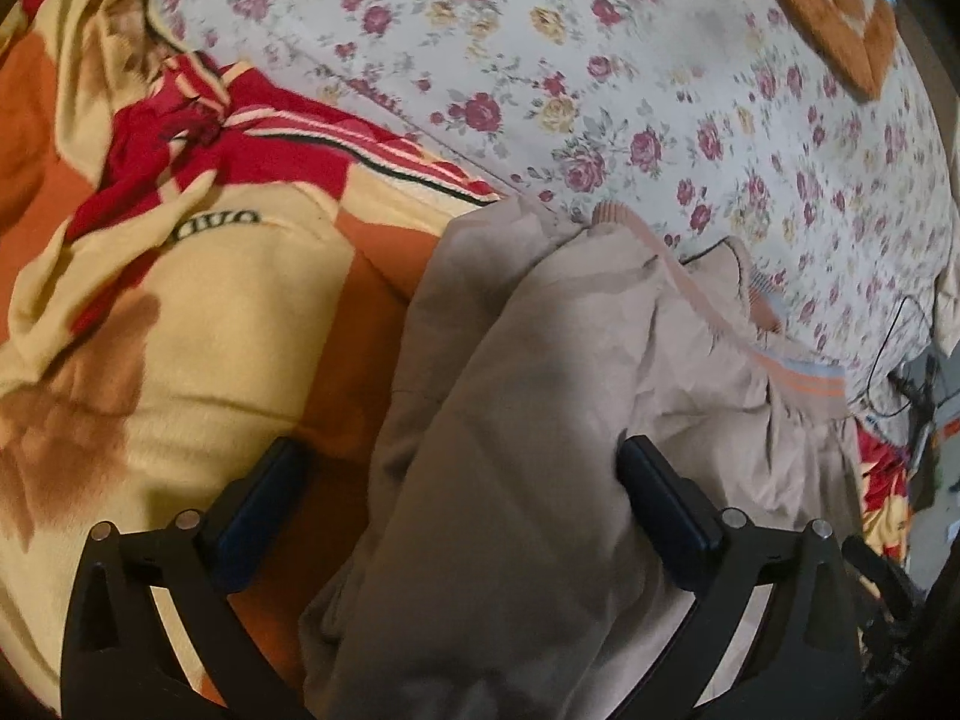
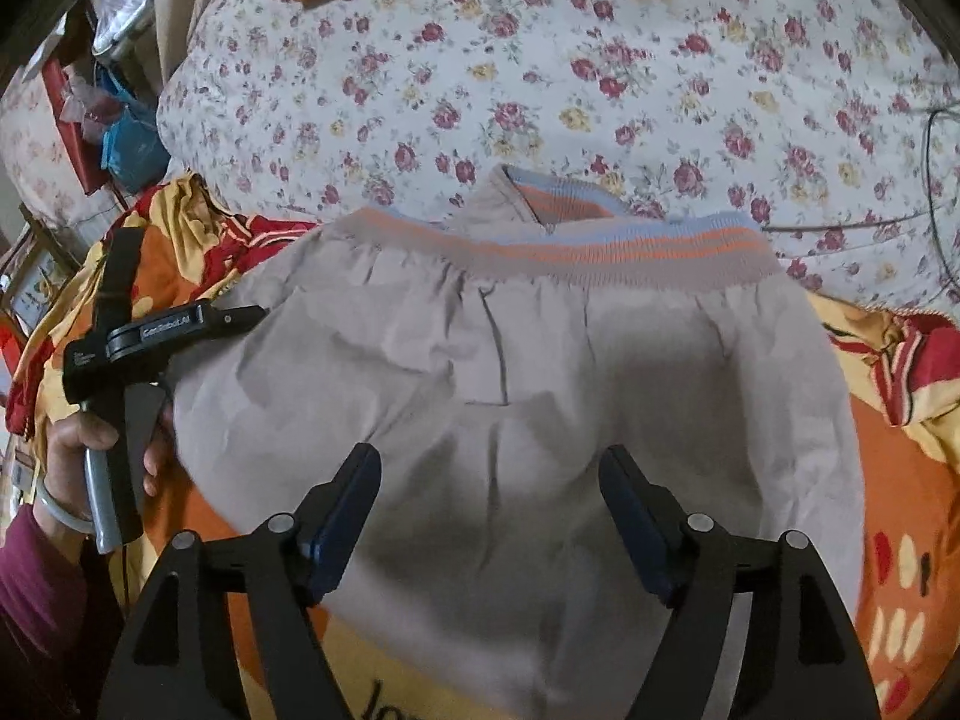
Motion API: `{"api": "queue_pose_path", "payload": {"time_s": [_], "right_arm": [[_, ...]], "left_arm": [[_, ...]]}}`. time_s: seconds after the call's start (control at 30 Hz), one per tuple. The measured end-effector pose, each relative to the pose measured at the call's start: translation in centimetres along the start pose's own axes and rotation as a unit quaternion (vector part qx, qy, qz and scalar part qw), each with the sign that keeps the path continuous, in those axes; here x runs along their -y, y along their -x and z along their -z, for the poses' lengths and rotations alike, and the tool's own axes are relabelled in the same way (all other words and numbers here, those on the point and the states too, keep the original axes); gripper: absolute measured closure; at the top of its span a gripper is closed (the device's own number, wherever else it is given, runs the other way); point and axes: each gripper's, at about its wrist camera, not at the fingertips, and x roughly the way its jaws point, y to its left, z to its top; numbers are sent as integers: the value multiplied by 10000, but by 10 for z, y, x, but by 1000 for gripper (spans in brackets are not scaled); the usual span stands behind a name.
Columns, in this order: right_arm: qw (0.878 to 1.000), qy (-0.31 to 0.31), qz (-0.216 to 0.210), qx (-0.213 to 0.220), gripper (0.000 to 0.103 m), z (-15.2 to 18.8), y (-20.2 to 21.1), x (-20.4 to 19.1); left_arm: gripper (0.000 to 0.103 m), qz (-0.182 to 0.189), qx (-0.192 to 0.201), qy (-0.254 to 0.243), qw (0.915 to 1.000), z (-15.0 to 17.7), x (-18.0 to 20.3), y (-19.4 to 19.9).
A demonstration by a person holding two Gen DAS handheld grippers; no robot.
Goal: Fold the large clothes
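A beige garment (image 2: 540,396) with an orange and blue ribbed hem (image 2: 600,252) lies on the bed. In the left wrist view the garment (image 1: 510,420) runs up between the fingers. My left gripper (image 1: 462,468) is open over its left edge, with cloth between the jaws but not pinched. It also shows in the right wrist view (image 2: 240,318) at the garment's left side, held by a hand. My right gripper (image 2: 489,474) is open above the garment's lower middle, holding nothing.
An orange, yellow and red blanket (image 1: 180,300) lies under and around the garment. A floral bedsheet (image 2: 540,90) covers the far side. An orange cushion (image 1: 840,12) lies at the back. Clutter (image 2: 120,120) and a black cable (image 1: 888,354) sit beside the bed.
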Motion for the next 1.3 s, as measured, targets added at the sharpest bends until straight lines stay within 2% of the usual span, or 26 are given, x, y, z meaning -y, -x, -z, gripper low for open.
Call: {"api": "queue_pose_path", "payload": {"time_s": [0.17,0.53,0.63,0.67,0.77,0.9,1.0,1.07,1.17,1.3], "right_arm": [[9987,-348,-236,298,26,11,-11,25],[9991,-235,19,348,26,8,-16,36],[9991,-261,14,349,26,8,-15,37],[9989,-296,-5,356,26,7,-14,38],[9980,-469,-83,410,26,5,-10,46],[9945,-905,-219,473,26,4,0,65],[9921,-1091,-209,579,26,5,14,78],[9913,-1170,40,607,24,6,22,86],[9901,-1298,105,526,23,8,23,98],[9829,-1773,180,461,23,13,27,123]], "left_arm": [[0,-48,0,-115,9999,-1,3,-3],[2,-32,-46,-198,9998,-2,5,-3],[33,109,-36,-409,9991,0,14,3],[49,159,-6,-475,9987,1,18,6],[62,-27,88,-526,9986,4,25,11],[81,212,-96,-163,9996,-2,16,24],[87,450,-213,54,9987,-7,17,38],[87,297,-189,-211,9992,-8,34,49],[89,238,-159,-636,9976,-7,68,64],[90,709,-186,-877,9935,-4,122,89]]}}
